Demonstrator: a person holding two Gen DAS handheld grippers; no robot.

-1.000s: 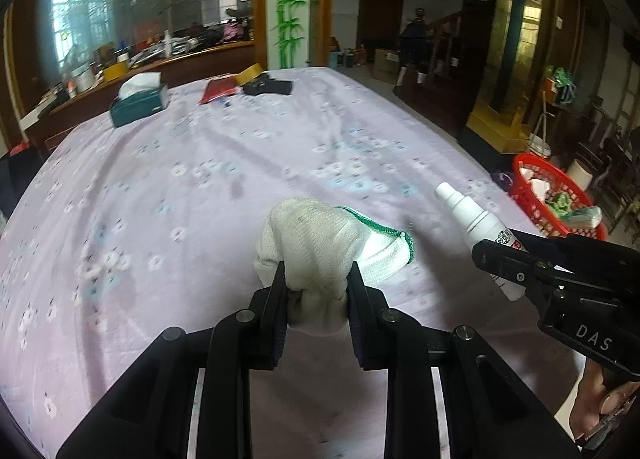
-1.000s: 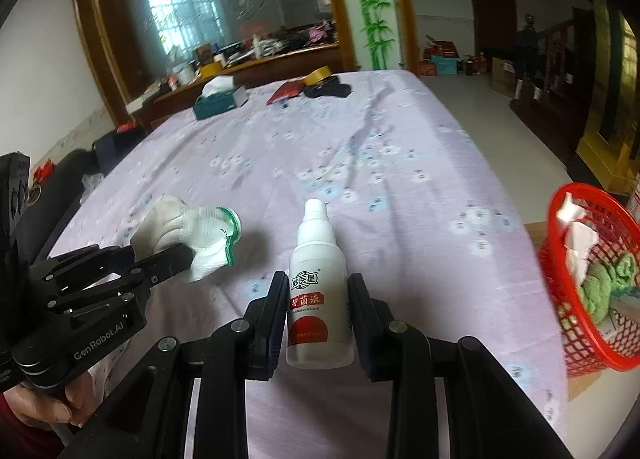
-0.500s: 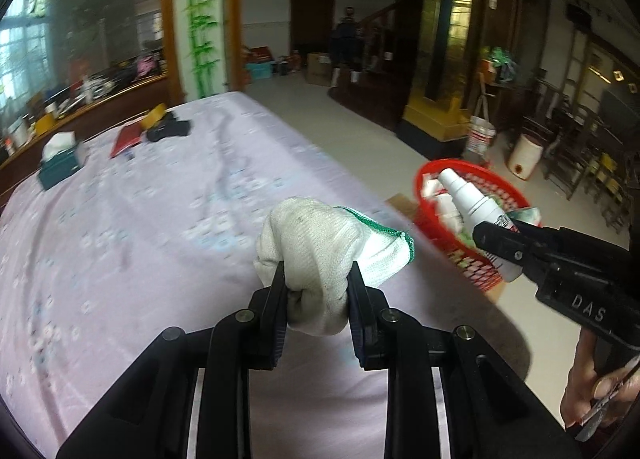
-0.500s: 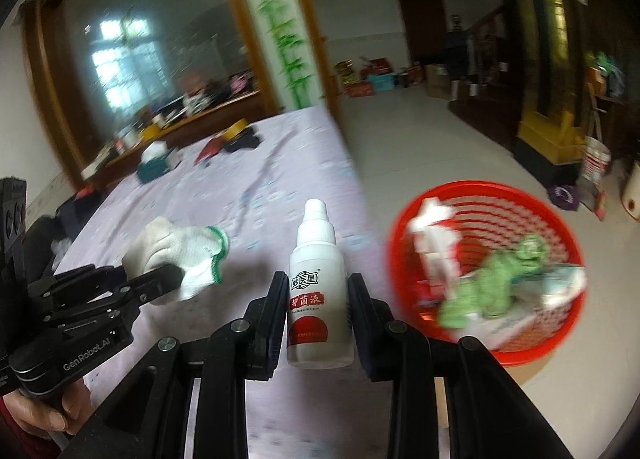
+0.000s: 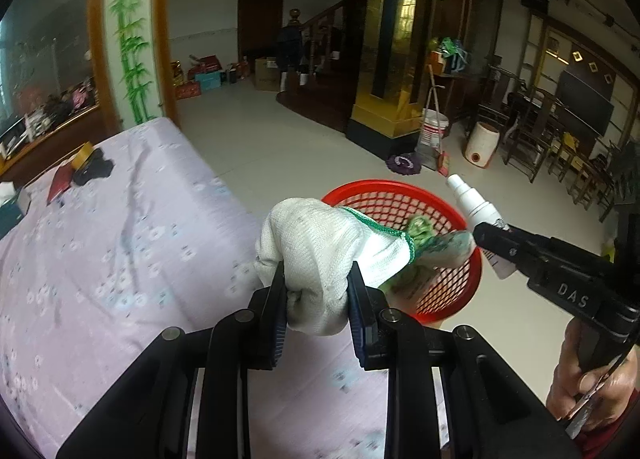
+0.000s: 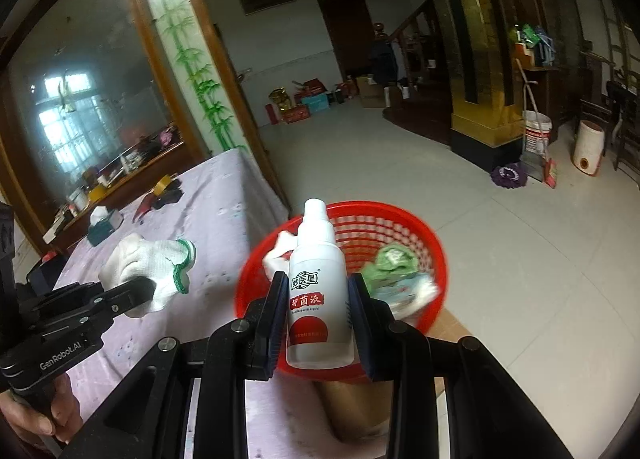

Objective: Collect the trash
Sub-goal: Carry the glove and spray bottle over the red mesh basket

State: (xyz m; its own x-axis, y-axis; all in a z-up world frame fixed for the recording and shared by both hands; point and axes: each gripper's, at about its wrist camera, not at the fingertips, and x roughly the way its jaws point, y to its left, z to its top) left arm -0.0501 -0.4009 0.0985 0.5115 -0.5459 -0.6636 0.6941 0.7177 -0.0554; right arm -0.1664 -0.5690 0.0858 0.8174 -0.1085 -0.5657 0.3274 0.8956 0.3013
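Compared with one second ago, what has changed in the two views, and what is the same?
Both hands swung away from over the purple-covered table toward the red basket, which now lies just ahead of both grippers. Nothing was grasped or released. As before, the left gripper clamps the white glove and the right gripper clamps the white bottle; the basket's contents look unchanged.
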